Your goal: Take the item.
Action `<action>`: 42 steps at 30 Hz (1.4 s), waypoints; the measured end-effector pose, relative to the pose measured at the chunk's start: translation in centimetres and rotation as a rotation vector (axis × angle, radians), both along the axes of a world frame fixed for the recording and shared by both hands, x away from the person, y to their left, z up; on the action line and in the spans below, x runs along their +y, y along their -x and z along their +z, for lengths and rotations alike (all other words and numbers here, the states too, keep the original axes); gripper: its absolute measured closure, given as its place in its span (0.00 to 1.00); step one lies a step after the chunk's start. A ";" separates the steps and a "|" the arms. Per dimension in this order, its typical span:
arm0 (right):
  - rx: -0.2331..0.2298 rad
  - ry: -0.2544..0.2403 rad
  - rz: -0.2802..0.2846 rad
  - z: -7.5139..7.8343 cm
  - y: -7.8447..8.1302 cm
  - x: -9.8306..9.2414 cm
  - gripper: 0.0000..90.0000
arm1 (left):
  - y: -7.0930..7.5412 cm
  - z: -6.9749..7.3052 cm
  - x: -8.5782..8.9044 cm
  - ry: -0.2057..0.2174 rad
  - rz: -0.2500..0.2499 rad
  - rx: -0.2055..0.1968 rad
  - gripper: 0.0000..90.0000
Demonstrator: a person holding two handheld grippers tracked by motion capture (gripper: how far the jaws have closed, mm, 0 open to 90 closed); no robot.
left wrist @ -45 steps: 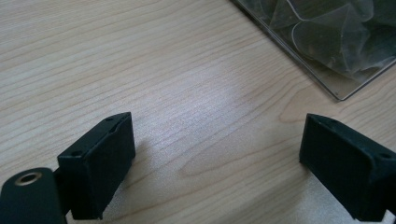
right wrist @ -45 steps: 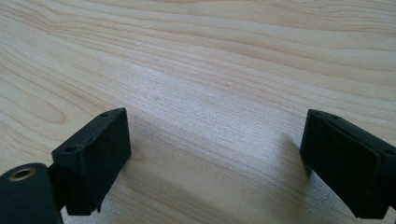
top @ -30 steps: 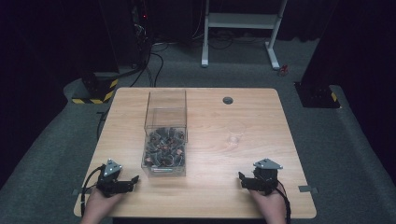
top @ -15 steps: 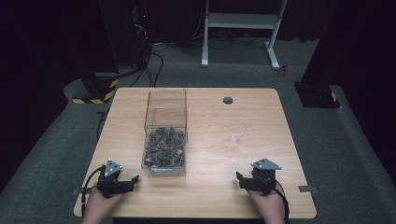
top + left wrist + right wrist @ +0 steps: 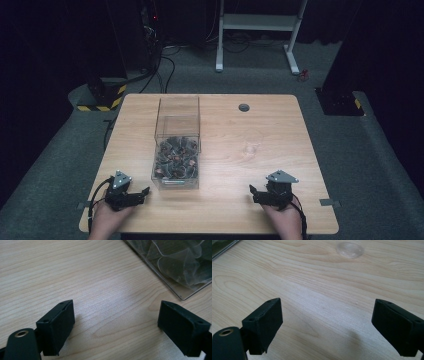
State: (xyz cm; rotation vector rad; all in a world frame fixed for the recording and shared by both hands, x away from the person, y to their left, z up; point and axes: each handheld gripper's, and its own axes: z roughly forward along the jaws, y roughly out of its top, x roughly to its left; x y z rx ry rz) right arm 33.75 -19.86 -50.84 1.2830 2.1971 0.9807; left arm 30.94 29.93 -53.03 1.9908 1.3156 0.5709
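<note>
Your left hand-held gripper (image 5: 142,192) rests on the tabletop (image 5: 250,125) with jaws wide, holding nothing; the clear box (image 5: 177,150) of dark pieces sits near it at one o'clock; your right hand-held gripper (image 5: 254,192) lies wide too, at the box's four o'clock, well apart.

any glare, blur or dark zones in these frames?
High view: table evenly lit, surroundings near black, clear box walls faint. Left gripper view: soft bright patch on the wood between the left gripper jaws, box corner sharp. Right gripper view: right gripper jaws slightly soft, small clear disc low-contrast.
</note>
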 end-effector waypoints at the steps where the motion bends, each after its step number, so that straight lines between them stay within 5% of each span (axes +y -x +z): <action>1: 0.002 -0.002 -0.001 0.0 0.1 0.1 0.11 | 0.0 0.0 0.0 -0.001 0.000 0.002 0.16; 23: -0.021 -0.018 0.087 0.0 0.3 3.2 0.12 | 0.0 0.0 0.1 -0.014 -0.011 0.002 0.15; 42: -0.072 -0.085 0.121 2.8 -0.9 4.3 0.15 | 0.0 0.0 0.0 -0.010 -0.009 0.002 0.15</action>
